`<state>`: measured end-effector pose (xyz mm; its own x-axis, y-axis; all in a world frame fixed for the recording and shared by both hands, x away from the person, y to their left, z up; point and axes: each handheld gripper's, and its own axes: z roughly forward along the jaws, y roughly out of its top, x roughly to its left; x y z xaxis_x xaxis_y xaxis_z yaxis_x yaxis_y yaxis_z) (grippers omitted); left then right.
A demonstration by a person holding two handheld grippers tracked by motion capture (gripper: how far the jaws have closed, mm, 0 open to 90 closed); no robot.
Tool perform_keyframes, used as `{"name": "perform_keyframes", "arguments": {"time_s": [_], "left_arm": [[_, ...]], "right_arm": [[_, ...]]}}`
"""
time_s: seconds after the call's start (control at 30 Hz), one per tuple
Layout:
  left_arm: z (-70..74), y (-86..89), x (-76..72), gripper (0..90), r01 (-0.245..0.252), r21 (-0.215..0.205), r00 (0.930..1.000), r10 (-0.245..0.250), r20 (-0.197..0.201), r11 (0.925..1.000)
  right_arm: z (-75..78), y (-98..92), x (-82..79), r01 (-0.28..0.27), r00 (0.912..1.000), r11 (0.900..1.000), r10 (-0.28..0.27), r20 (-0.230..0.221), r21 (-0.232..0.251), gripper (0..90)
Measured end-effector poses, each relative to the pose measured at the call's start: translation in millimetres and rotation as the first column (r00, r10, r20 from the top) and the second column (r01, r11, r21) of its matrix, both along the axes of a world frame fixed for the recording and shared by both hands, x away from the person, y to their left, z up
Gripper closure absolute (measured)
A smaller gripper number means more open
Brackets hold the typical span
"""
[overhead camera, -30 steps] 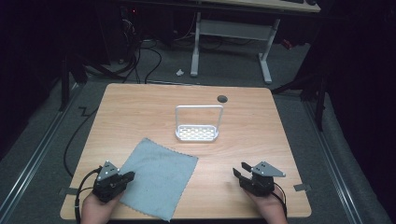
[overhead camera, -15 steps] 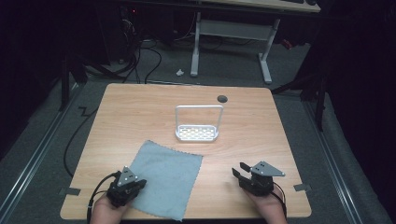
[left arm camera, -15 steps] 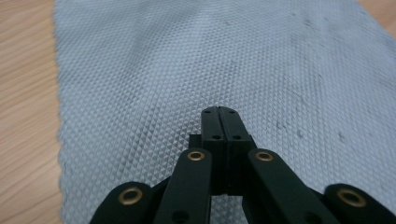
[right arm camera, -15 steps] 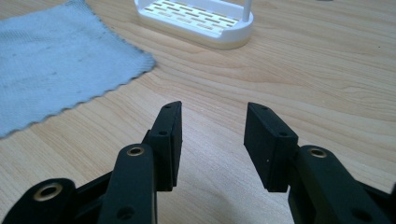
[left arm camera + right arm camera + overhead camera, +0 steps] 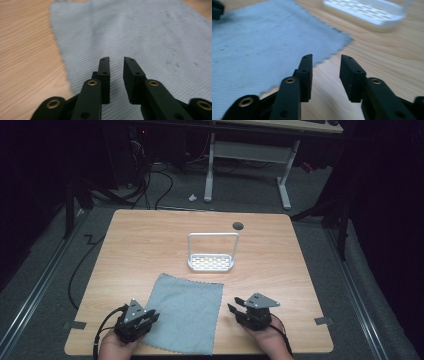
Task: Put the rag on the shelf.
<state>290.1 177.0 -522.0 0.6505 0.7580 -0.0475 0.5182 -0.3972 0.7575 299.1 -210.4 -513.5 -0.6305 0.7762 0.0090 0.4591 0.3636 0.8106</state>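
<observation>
Cloth (image 5: 185, 312) lies flat on the worktop (image 5: 150, 245) between my grippers: light, limp, thin. I'd pinch its edges. Left gripper (image 5: 116, 60) parted over it; right gripper (image 5: 325, 58) open beside it.

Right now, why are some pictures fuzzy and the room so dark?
High view: the lit table is bright, the floor around it almost black. Right gripper view: the white rack at the top is blurred, the black jaws sharper. Left gripper view: the grey cloth goes soft toward the top.
</observation>
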Motion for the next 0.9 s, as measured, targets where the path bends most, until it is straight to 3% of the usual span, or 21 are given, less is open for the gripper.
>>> {"name": "perform_keyframes", "arguments": {"time_s": [0.03,0.07,0.13,0.17,0.2,0.27,0.33,0.5,0.67,0.9], "left_arm": [[0.0,0.0,0.0,71.5,0.0,0.0,1.0,0.0,0.0,1.0],[-1.8,5.1,-1.4,69.7,-0.017,0.002,0.9999,0.017,-0.002,0.9998],[-3.9,7.0,-2.8,66.3,-0.035,0.015,0.9994,0.035,-0.001,0.9993],[-3.9,7.0,-2.8,65.6,-0.035,0.015,0.9994,0.035,-0.001,0.9993],[-5.4,7.6,-3.8,65.8,-0.04,0.016,0.9992,0.04,-0.006,0.9991],[-6.1,7.2,-4.3,67.0,-0.039,0.02,0.9992,0.039,-0.008,0.999],[-7.7,5.2,-5.4,67.9,-0.034,0.037,0.9994,0.034,-0.011,0.9988],[-8.0,2.0,-6.0,66.6,-0.018,0.042,0.9998,0.018,-0.007,0.999],[-6.7,-13.3,-9.6,66.4,0.053,0.056,0.9986,-0.052,-0.011,0.997],[-6.2,-41.3,-9.4,66.4,0.155,0.049,0.9879,-0.154,-0.016,0.9867]], "right_arm": [[0.0,0.0,0.0,0.0,1.0,1.0,0.0,0.0,0.0,66.5],[-2.4,17.8,2.8,-0.057,0.9982,0.998,0.057,-0.021,-0.009,77.3],[-4.6,30.9,3.6,-0.101,0.9944,0.994,0.1,-0.036,-0.034,90.0],[-4.6,30.9,3.6,-0.101,0.9944,0.994,0.1,-0.036,-0.034,90.0],[-7.8,44.0,4.8,-0.151,0.9873,0.987,0.148,-0.059,-0.058,90.0],[-8.8,47.1,4.9,-0.161,0.9854,0.985,0.157,-0.064,-0.064,90.0],[-12.9,53.7,5.1,-0.197,0.978,0.976,0.189,-0.089,-0.094,90.0],[-14.4,51.0,4.8,-0.188,0.9792,0.976,0.177,-0.098,-0.111,90.0],[-14.3,37.3,5.5,-0.147,0.986,0.983,0.137,-0.095,-0.112,90.0],[-14.3,9.9,4.3,-0.064,0.9954,0.99,0.054,-0.08,-0.124,90.0]]}}
